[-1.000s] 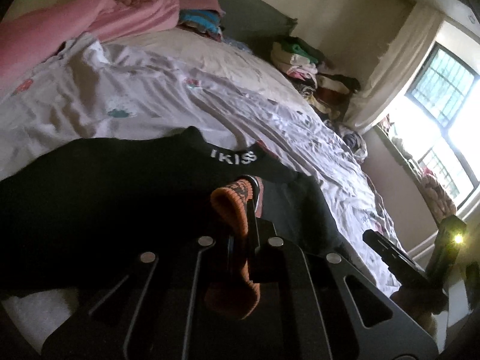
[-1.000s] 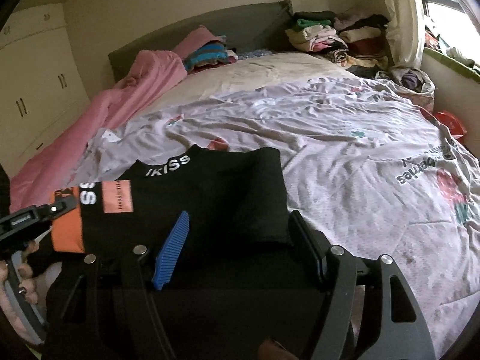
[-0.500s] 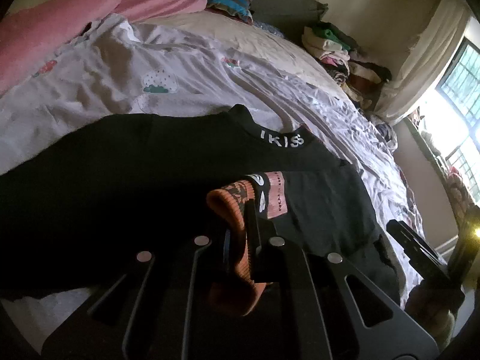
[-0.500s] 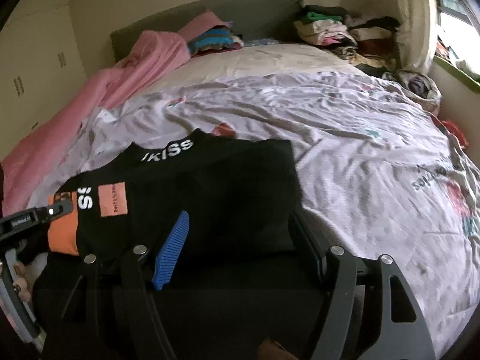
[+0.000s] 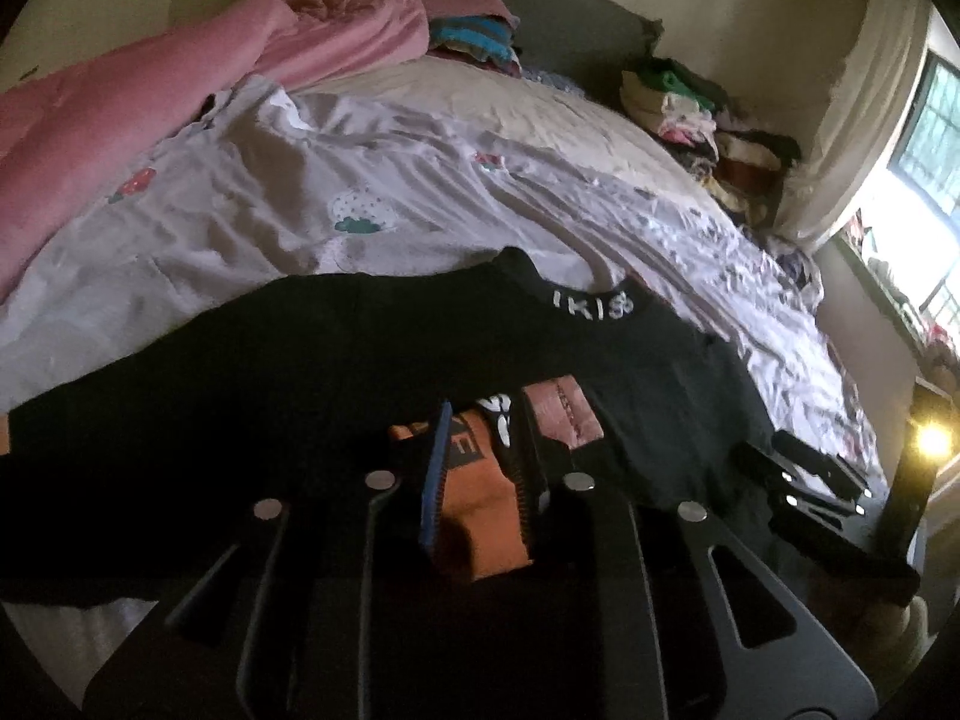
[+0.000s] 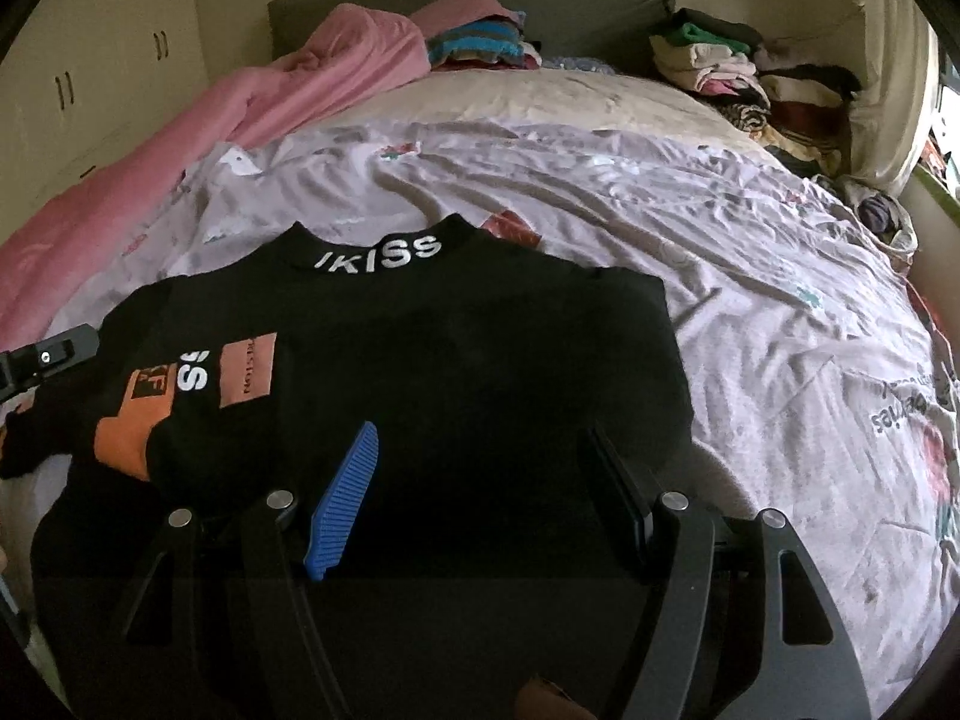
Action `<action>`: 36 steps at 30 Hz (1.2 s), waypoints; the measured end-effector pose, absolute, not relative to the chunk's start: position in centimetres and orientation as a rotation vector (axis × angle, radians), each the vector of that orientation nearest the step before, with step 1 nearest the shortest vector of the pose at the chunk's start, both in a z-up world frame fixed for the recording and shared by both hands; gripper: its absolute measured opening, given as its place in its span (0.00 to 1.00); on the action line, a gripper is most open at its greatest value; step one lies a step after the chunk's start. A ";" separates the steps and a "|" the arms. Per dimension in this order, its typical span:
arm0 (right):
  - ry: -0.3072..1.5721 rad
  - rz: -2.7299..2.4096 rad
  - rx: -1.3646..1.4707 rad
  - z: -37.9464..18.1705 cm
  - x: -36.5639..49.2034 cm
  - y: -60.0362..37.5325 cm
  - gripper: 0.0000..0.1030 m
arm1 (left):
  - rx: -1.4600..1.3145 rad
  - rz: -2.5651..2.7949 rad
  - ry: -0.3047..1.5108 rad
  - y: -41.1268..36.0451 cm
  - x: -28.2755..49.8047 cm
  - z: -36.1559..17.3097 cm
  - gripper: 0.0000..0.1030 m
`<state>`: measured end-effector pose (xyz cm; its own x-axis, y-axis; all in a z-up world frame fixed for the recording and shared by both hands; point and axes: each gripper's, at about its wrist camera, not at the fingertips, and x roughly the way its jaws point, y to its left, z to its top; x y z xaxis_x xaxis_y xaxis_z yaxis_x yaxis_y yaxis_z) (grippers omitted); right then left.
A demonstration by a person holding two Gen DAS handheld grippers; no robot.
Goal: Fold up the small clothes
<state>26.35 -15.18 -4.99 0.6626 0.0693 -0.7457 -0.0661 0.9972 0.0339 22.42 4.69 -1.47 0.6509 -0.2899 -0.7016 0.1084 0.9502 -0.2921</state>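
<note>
Nearest the left wrist camera, the left gripper (image 5: 480, 450) has its jaws just opening around the orange sleeve cuff (image 5: 486, 516), which lies between them, the pads parting from the cloth. Beside it, in the right wrist view, the right gripper (image 6: 480, 480) hangs with jaws spread wide and nothing between them, low over the lower part of the black top (image 6: 420, 372).

That top lies flat on the bed (image 6: 750, 276), neck band with white lettering away from the cameras. Its sleeve on the left side, with orange and pink patches (image 6: 246, 372), is laid inward across the body, so I judge one sleeve fold done and being let go. The other side edge looks straight, but whether that sleeve is tucked in too I cannot tell. What seems left is folding the body over on itself and setting it aside.

Farther off lie a pink blanket (image 6: 180, 120) along the left edge, a striped bundle (image 6: 480, 45) by the headboard (image 6: 588, 12), and a pile of clothes (image 6: 738, 72) at the far right corner.

The hem of the top is hidden under both grippers' frames, dark cloth swallows the creases, and the left view is dim against the window (image 5: 924, 138).
</note>
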 end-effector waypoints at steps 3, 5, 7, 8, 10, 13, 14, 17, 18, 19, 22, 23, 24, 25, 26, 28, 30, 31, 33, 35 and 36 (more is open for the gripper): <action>0.851 0.083 -0.004 -5.2 26.4 -15.1 0.66 | -0.233 -0.263 0.860 4.0 22.4 -2.1 0.16; 0.857 0.082 -0.009 -5.3 26.4 -15.1 0.66 | -0.217 -0.269 0.879 3.5 22.5 -2.6 0.17; 0.869 0.081 -0.005 -5.6 26.5 -15.3 0.66 | -0.194 -0.270 0.907 2.9 22.7 -3.5 0.19; 0.884 0.072 -0.001 -6.0 26.6 -15.5 0.66 | -0.182 -0.269 0.922 2.8 22.8 -3.9 0.24; 0.917 0.062 0.006 -6.8 26.8 -15.9 0.66 | -0.111 -0.217 0.951 2.5 23.0 -5.0 0.32; 0.972 0.034 0.008 -8.5 27.2 -16.6 0.66 | -0.076 -0.182 0.985 2.9 23.3 -6.3 0.33; 0.976 0.037 0.024 -8.9 27.2 -16.8 0.67 | -0.101 -0.192 1.001 3.2 23.5 -6.7 0.33; 0.969 0.033 0.027 -8.8 26.9 -16.8 0.67 | -0.095 -0.189 1.002 3.4 23.4 -7.0 0.35; 0.964 0.031 0.028 -8.7 26.8 -16.8 0.67 | -0.095 -0.189 1.000 3.4 23.3 -6.9 0.35; 0.954 0.033 0.036 -8.4 26.5 -16.8 0.71 | -0.096 -0.190 0.999 3.4 23.3 -6.8 0.35; 0.927 0.041 0.066 -7.6 25.7 -17.0 0.76 | -0.113 -0.195 1.001 3.5 23.2 -6.8 0.37; 0.919 0.041 0.067 -7.3 25.4 -17.0 0.77 | -0.115 -0.196 1.002 3.5 23.2 -6.8 0.38; 0.913 0.039 0.066 -7.0 25.1 -16.9 0.78 | -0.112 -0.196 1.001 3.5 23.1 -6.8 0.38; 0.908 0.037 0.067 -6.8 24.9 -16.9 0.78 | -0.109 -0.195 1.000 3.5 23.0 -6.8 0.41; 0.901 0.038 0.072 -6.5 24.6 -16.9 0.79 | -0.107 -0.192 0.999 3.5 23.0 -6.8 0.43; 0.885 0.039 0.080 -5.9 24.2 -17.0 0.84 | -0.108 -0.191 0.999 3.7 22.8 -6.8 0.44; 0.868 0.040 0.081 -5.3 23.9 -16.9 0.87 | -0.116 -0.196 0.998 3.9 22.6 -6.7 0.44; 0.859 0.044 0.080 -4.9 23.7 -16.8 0.88 | -0.124 -0.201 0.997 4.0 22.4 -6.6 0.45; 0.846 0.051 0.076 -4.4 23.3 -16.4 0.91 | -0.131 -0.204 0.994 4.2 22.3 -6.5 0.46; 0.828 0.059 0.072 -3.8 22.9 -16.0 0.91 | -0.141 -0.204 0.983 4.5 21.9 -6.1 0.51; 0.818 0.062 0.071 -3.5 22.7 -15.8 0.92 | -0.151 -0.207 0.979 4.6 21.8 -5.9 0.53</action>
